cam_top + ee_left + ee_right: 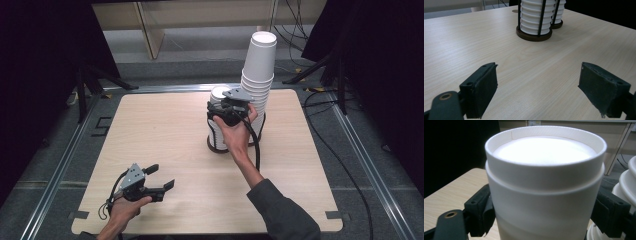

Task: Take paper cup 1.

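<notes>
A short stack of upturned white paper cups (215, 134) stands in a black wire holder (533, 37) at the middle of the wooden table (165, 125). My right gripper (220, 107) is shut on the top cup (218, 94) of that stack. In the right gripper view (544, 210) the black pads (482, 207) press on both sides of the cup (544, 170), base up. My left gripper (162, 176) rests near the front left of the table, open, with only bare wood between its pads (484, 87).
A taller stack of white cups (260, 65) stands just right of and behind the short one, also seen in its holder (557, 15). Dark curtains and stands flank the table; cables run along the floor at right (350, 165).
</notes>
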Tool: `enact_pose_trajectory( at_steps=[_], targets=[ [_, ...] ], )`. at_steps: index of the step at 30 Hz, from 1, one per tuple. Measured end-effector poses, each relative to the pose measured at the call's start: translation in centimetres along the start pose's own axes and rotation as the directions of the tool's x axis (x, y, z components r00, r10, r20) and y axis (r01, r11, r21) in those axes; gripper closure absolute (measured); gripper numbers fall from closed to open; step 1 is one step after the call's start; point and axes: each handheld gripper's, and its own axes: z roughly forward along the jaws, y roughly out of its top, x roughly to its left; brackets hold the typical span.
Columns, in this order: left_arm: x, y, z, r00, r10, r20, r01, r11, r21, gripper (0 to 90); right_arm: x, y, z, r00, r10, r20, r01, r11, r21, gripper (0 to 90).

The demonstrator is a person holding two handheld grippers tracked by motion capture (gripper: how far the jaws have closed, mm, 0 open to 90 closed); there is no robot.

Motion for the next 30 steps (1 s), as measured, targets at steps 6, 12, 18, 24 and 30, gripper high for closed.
enact_pose_trajectory(
  at_steps=[6, 12, 18, 24, 30],
  targets=[
    [0.0, 0.0, 0.1, 1.0, 0.0, 0.005, 0.0, 1.0, -0.006, 14.4, 0.1, 0.4, -0.3, 1.0, 0.004, 0.008, -0.004, 1.0, -0.014, 19.8],
    [0.1, 0.0, 0.0, 1.0, 0.002, 0.004, -0.002, 1.0, 0.0, 14.4, 0.5, 1.9, -1.2, 1.0, -0.006, 0.003, 0.006, 0.998, -0.056, 20.1],
    [0.0, 0.0, 0.1, 1.0, -0.001, 0.007, 0.001, 1.0, -0.008, 14.4, 0.8, 4.3, -2.7, 0.9997, -0.002, -0.022, 0.0, 0.994, -0.105, 20.1],
    [0.0, 0.0, 0.1, 1.0, -0.001, 0.006, 0.001, 1.0, -0.004, 14.4, 0.9, 7.2, -5.0, 0.997, -0.02, -0.075, 0.008, 0.988, -0.156, 20.1],
    [0.0, 0.0, 0.1, 1.0, -0.002, 0.007, 0.002, 1.0, -0.009, 14.3, 1.3, 7.9, -7.5, 0.9841, -0.013, -0.177, -0.018, 0.985, -0.174, 20.1]
  ],
)
